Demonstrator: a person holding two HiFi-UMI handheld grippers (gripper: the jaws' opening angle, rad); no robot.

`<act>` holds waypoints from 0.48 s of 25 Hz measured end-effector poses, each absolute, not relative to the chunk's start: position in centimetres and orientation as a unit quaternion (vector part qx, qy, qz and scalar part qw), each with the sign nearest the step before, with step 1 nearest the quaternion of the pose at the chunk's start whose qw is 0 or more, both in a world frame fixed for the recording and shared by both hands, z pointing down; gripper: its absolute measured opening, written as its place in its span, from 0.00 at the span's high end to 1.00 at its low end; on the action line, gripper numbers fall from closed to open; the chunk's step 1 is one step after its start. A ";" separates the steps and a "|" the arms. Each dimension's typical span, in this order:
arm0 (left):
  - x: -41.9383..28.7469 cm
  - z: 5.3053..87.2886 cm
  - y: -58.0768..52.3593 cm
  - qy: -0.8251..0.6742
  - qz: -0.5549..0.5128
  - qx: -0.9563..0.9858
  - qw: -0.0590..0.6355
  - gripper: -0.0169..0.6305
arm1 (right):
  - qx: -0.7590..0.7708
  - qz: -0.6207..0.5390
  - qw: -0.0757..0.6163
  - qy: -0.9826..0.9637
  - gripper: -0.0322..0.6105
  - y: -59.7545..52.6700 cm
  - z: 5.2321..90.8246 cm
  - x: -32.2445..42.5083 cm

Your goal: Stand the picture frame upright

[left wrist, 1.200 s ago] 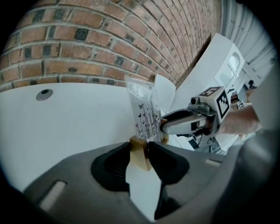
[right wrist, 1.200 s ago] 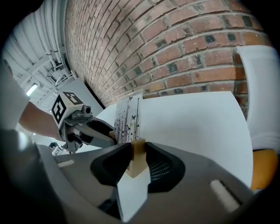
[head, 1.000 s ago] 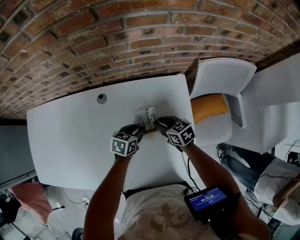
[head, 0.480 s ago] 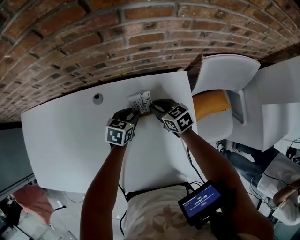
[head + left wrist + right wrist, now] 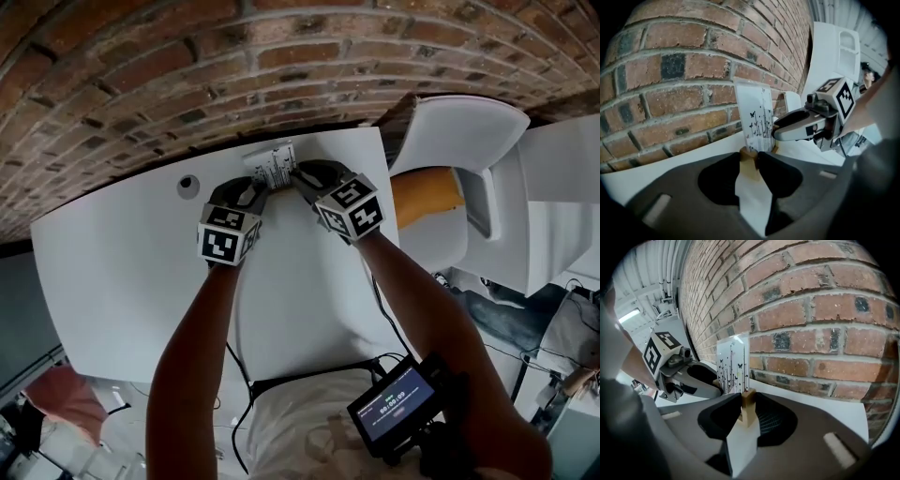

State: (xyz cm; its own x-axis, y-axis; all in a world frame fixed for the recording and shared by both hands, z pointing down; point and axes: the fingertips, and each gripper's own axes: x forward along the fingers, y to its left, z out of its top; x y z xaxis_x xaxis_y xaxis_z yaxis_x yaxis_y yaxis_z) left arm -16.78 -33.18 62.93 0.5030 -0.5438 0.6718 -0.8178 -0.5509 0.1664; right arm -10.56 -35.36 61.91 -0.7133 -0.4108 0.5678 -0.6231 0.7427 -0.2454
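Note:
The picture frame (image 5: 272, 167) is a clear panel printed with butterflies on a small wooden base. It stands upright at the far edge of the white table (image 5: 122, 272), close to the brick wall. My left gripper (image 5: 255, 190) is shut on the left end of the wooden base (image 5: 749, 157). My right gripper (image 5: 302, 178) holds the base's right end (image 5: 748, 404); its jaws have just been closing with the wooden block between them. In the left gripper view the panel (image 5: 757, 119) rises above the jaws. In the right gripper view the panel (image 5: 733, 362) stands straight before the bricks.
The brick wall (image 5: 187, 75) runs along the table's far side. A round cable hole (image 5: 188, 184) lies left of the grippers. A white chair with an orange cushion (image 5: 427, 202) stands to the right of the table. A small screen device (image 5: 394, 403) hangs at my waist.
Both grippers have carried the frame away from me across the table, from near its middle to its far edge by the brick wall. The grip on the base stays.

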 end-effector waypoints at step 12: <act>-17.6 63.7 -35.0 -0.407 0.346 0.832 0.151 0.77 | 0.313 0.172 0.263 -0.896 0.80 -36.5 62.7 -11.2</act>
State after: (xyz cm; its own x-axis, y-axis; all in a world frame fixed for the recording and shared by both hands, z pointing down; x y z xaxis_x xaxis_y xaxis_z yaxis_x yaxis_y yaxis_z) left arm -17.60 -34.97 63.69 0.4295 -0.5726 0.6983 -0.7818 -0.6228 -0.0299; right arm -11.21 -36.47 62.68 -0.6666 -0.4700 0.5785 -0.6510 0.7452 -0.1447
